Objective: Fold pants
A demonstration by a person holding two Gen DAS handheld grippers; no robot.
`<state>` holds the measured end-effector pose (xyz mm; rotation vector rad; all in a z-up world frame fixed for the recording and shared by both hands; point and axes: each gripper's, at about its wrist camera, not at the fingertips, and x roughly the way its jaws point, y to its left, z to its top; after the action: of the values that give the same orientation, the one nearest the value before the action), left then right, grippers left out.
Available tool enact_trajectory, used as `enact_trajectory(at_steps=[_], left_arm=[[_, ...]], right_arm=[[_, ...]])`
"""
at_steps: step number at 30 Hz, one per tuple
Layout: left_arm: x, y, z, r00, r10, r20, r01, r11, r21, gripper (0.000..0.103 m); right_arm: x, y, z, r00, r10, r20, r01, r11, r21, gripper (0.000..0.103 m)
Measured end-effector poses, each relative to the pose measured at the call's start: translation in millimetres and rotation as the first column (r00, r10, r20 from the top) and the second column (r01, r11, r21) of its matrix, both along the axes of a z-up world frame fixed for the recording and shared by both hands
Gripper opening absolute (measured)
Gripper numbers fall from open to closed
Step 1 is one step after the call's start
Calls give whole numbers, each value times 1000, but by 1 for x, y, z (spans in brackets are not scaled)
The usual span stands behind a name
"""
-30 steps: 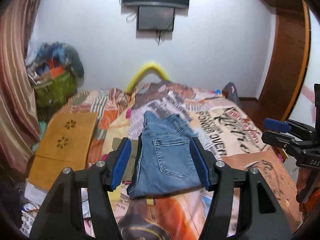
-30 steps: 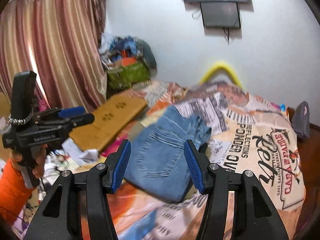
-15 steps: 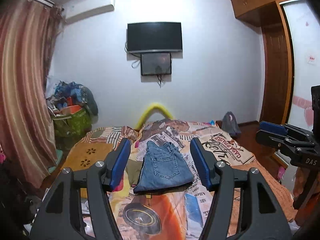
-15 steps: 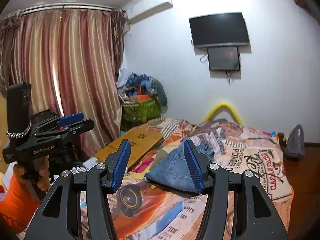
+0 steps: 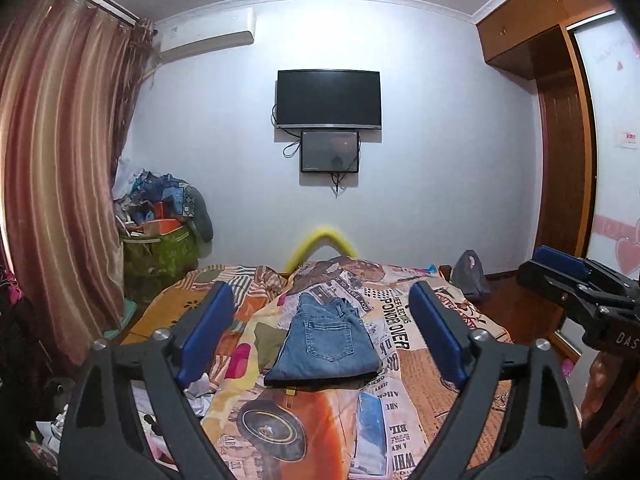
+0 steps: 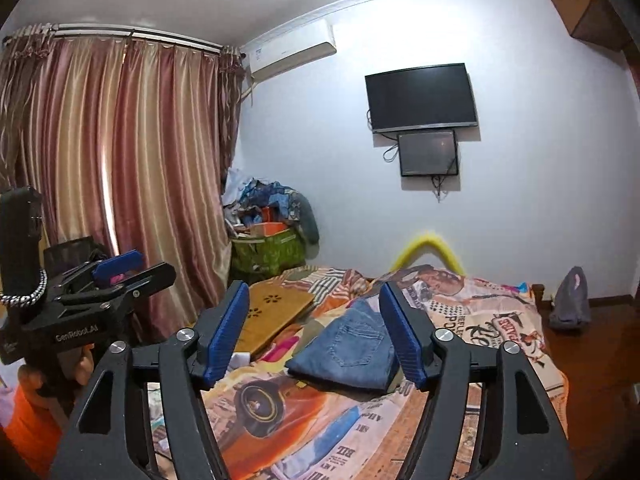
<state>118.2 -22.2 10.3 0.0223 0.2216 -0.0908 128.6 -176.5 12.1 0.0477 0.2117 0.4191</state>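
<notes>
Nearest the left wrist camera, the left gripper (image 5: pixel 322 336) has its jaws spread wide with nothing between its blue pads; it is held in the air short of the bed. The right gripper (image 6: pixel 320 334) is likewise wide apart and holds nothing. Each gripper shows at the edge of the other's view, well apart from the bedding.

Beyond the fingers lies the bed (image 5: pixel 440 360), covered with a busy printed bedspread (image 6: pixel 492 328) of newspaper lettering, an orange car and faces. The pants (image 5: pixel 326 344), blue jeans, lie folded into a compact packet near the middle of the bedspread, back pocket facing up, the folded edge toward the cameras and the waistband end away. A small olive cloth (image 5: pixel 270 336) peeks out just beside their left edge. Further left on the bed, an orange-yellow board (image 6: pixel 272 312) with flower cut-outs rests tilted. The bed's right side drops to a dark wooden floor (image 6: pixel 592 360), where a grey bag (image 6: pixel 570 300) stands near the wall.

Past the bed's far end a yellow arch (image 5: pixel 324 240) rises against the white wall. In the left corner stands a green basket (image 6: pixel 268 252) heaped with clothes, next to long striped curtains (image 6: pixel 120 180). On the wall hang a dark TV (image 5: pixel 328 98), a smaller screen (image 5: pixel 330 152) under it, and an air conditioner (image 6: pixel 292 50) up high. A wooden wardrobe (image 5: pixel 560 160) fills the right side.
</notes>
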Motion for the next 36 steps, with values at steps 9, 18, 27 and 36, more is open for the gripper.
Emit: enact_trajectory(at_steps=[9,18,27,36], left_arm=[[1,-4,-12,1000,-7,22,7,1000,9,99],[2,-4,-14,999,-24,34,25,1000,-9,101],[5,-2,-16,999,-32,25,33,999,-17,102],[7,1,-18,999,-36,21,36,999,-27,102]], right_arm=[[-2,4,-2,993,-102,52,102,995,-7,99],[-10,-1,-3,989,-132,62,132,991,0,103],[-14,-1,-4,989,-137,58,137,991,1,103],[-16,-2,-1,988,-144,56,144,990,2,103]])
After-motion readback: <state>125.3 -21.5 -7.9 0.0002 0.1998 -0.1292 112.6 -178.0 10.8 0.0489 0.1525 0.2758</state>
